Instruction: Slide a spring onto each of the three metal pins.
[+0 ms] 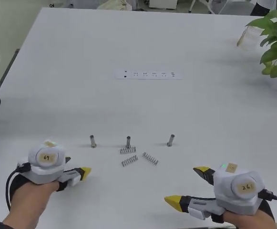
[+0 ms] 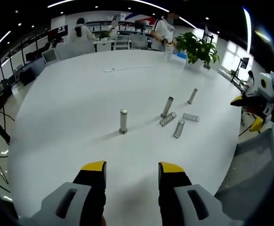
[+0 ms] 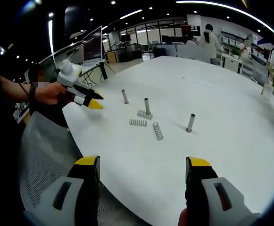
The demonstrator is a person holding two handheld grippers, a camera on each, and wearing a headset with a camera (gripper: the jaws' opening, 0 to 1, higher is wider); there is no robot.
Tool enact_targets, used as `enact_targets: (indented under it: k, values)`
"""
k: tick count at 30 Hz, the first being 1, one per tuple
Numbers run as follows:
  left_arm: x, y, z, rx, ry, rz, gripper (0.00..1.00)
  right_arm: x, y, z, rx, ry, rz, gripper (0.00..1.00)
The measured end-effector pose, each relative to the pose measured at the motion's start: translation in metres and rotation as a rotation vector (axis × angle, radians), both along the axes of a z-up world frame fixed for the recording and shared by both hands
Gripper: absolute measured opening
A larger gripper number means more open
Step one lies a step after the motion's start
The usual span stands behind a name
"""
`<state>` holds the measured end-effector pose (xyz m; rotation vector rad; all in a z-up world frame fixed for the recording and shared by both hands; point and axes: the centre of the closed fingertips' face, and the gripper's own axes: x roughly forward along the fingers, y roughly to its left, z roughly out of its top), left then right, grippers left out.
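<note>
Head view looks down on a white table (image 1: 71,71) where three metal pins stand upright in a row, well apart from one another and all bare: the left pin (image 1: 93,141), the middle pin (image 1: 128,141) and the right pin (image 1: 170,140). Three springs lie flat on the table just on the near side of the row. The first spring (image 1: 128,150) lies at the foot of the middle pin, touching it or nearly so. The second spring (image 1: 129,161) lies just nearer the person, and the third spring (image 1: 150,158) lies slantwise beside it, between the middle and right pins. The right gripper (image 1: 187,185) hovers low at the near right, its yellow-tipped jaws spread wide with nothing between them. The left gripper (image 2: 133,167) sits at the near left, pointing toward the pins; in the left gripper view its jaws stand moderately apart, empty, with the left pin straight ahead. Both grippers are well short of the springs. Farther up the table a white power strip (image 1: 148,74) lies flat, and a potted plant (image 1: 275,43) stands at the far right edge. In the right gripper view a grey mesh chair (image 3: 42,150) sits beside the table's near edge.
</note>
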<state>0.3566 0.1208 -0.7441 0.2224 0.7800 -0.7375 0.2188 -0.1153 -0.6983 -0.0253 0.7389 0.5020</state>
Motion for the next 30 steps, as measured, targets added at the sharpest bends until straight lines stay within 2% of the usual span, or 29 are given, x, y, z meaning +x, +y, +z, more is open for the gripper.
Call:
enact_targets:
  k: [3,4,9,16,24,30]
  values:
    - [-0.005,0.004,0.007,0.001,-0.015,-0.001,0.4,0.0,0.001,0.0,-0.002,0.0,0.004,0.73]
    - [-0.005,0.005,0.011,-0.008,-0.027,0.0,0.42,0.0,0.001,0.0,-0.003,0.002,0.006,0.73]
    - [-0.013,0.01,0.026,-0.042,-0.045,-0.001,0.47,0.0,0.004,0.0,-0.001,0.004,0.014,0.74]
    - [-0.02,0.017,0.043,-0.048,-0.081,-0.013,0.51,0.001,0.005,-0.001,-0.008,0.005,0.029,0.74]
    - [-0.027,0.028,0.06,-0.074,-0.097,0.012,0.55,0.002,0.006,0.0,-0.01,0.003,0.034,0.74]
    - [-0.035,0.032,0.067,-0.084,-0.112,0.001,0.61,0.0,0.009,-0.001,-0.012,0.006,0.044,0.74]
